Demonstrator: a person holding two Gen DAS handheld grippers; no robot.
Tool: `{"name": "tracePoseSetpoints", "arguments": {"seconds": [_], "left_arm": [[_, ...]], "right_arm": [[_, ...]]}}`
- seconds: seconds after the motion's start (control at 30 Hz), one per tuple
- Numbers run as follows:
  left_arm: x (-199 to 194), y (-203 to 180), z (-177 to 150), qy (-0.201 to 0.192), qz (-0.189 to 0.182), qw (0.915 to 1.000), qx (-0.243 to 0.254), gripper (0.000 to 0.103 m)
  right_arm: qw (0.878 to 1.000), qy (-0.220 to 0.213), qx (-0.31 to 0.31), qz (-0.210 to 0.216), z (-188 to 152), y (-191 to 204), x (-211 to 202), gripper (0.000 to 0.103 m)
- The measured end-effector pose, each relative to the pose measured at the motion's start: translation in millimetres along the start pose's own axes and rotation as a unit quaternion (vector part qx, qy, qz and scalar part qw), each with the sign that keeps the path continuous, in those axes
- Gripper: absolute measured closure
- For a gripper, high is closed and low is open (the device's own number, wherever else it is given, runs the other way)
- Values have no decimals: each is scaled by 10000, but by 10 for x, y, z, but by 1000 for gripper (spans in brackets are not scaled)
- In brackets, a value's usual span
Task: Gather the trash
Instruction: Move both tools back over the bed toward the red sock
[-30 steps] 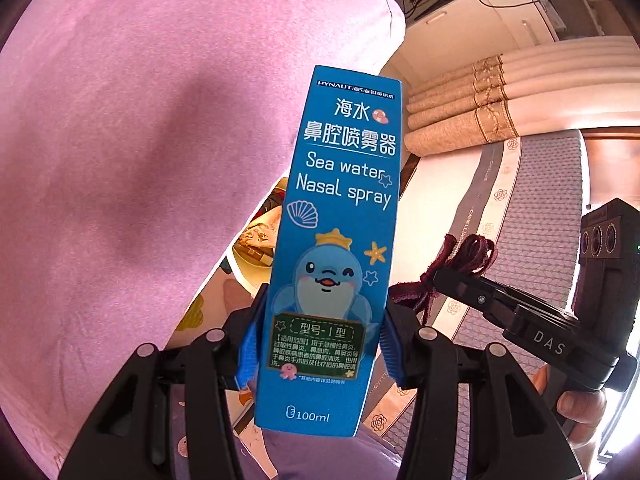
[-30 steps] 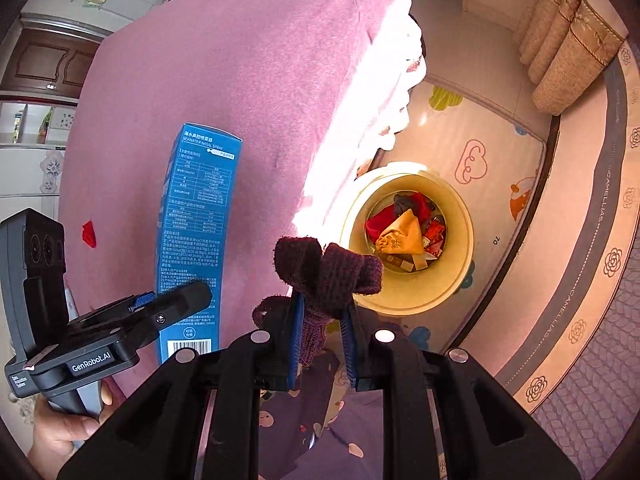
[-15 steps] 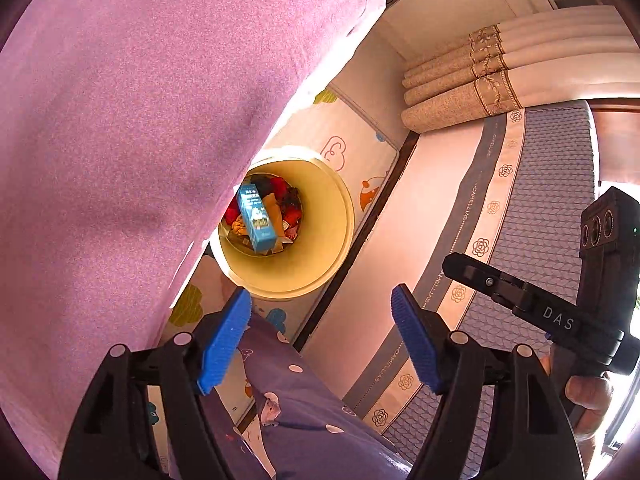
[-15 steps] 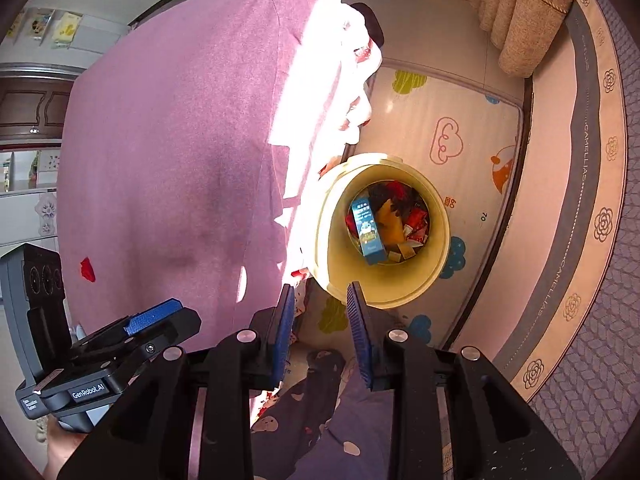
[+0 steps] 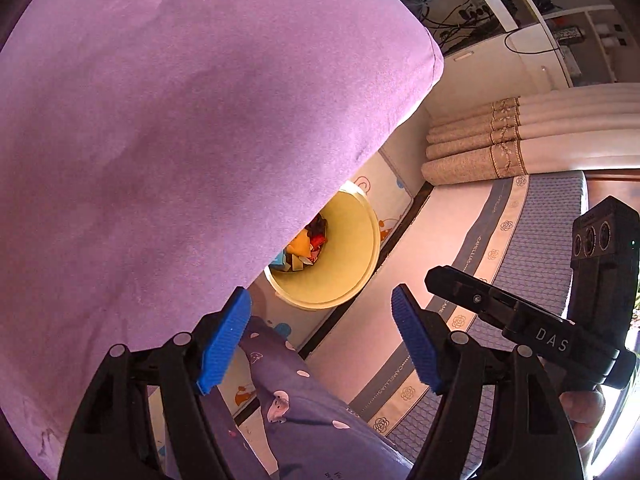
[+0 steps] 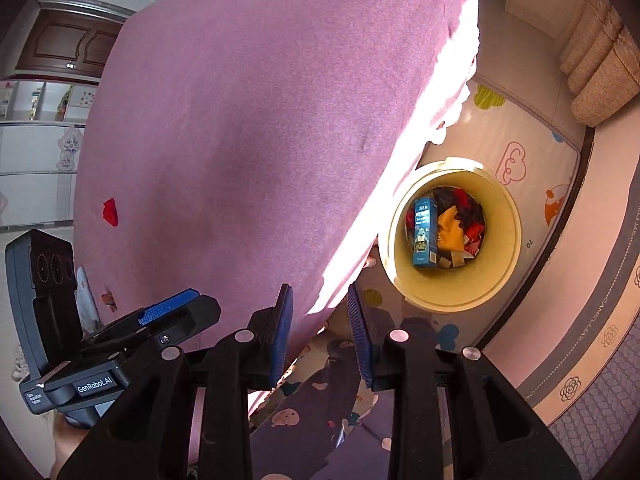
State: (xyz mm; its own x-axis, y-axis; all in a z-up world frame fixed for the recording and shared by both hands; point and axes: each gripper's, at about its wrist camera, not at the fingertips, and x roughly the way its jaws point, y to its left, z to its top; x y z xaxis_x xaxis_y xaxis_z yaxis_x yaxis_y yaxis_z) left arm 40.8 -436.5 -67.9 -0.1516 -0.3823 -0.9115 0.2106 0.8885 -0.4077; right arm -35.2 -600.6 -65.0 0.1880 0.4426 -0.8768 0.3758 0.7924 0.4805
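Observation:
A yellow round bin [image 6: 500, 256] stands on the floor beside the pink-covered bed [image 6: 260, 120]. Inside lie a blue nasal spray box [image 6: 425, 232], an orange piece and red and dark scraps. In the left wrist view the bin [image 5: 348, 256] is half hidden under the bed edge [image 5: 180, 140]. My left gripper [image 5: 320, 340] is open and empty, above and near the bin. My right gripper [image 6: 320, 328] is open and empty, with the bin ahead to its right. A small red scrap [image 6: 110, 212] lies on the bed cover.
A play mat with cartoon prints [image 6: 520, 152] covers the floor around the bin. A grey patterned rug [image 5: 532, 248] lies to the right. Rolled curtains [image 5: 520, 148] lie at the far wall. A purple printed cloth [image 5: 300, 412] is just below both grippers.
My left gripper let go of the blue box and my right let go of the dark red knit piece. Both now lie in the bin. Both grippers have drawn back toward the bed.

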Motion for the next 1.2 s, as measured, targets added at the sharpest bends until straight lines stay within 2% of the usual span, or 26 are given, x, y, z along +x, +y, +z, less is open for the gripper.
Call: {"name": "tracePoseSetpoints", "arguments": {"seconds": [0.2,0.3,0.6,0.77,0.93,1.2], "left_arm": [[-463,806,-190,-385,-18,9971,-651,30],[-703,1243,-299,-593,-2,9934,-979,30],[-1344,2438,-648,-1079,78,9805,-1639,27],[-1598,2980,-810,-1258,153,9747,-1839,27],[-1759,3425,-966,-1393,116,9655,-2197,27],[-1989,3991,-978,-1637,46,9467,-2773,26]], "right_arm": [[9974,245,-679,-3,-82,895,350,73],[9949,343,-952,27,-168,1350,549,65],[9848,494,-1658,129,-471,2576,1090,65],[9781,627,-1984,90,-642,3103,1447,65],[9712,826,-2231,153,-780,3537,1709,65],[9585,1026,-2654,186,-685,4106,1987,65]]}}
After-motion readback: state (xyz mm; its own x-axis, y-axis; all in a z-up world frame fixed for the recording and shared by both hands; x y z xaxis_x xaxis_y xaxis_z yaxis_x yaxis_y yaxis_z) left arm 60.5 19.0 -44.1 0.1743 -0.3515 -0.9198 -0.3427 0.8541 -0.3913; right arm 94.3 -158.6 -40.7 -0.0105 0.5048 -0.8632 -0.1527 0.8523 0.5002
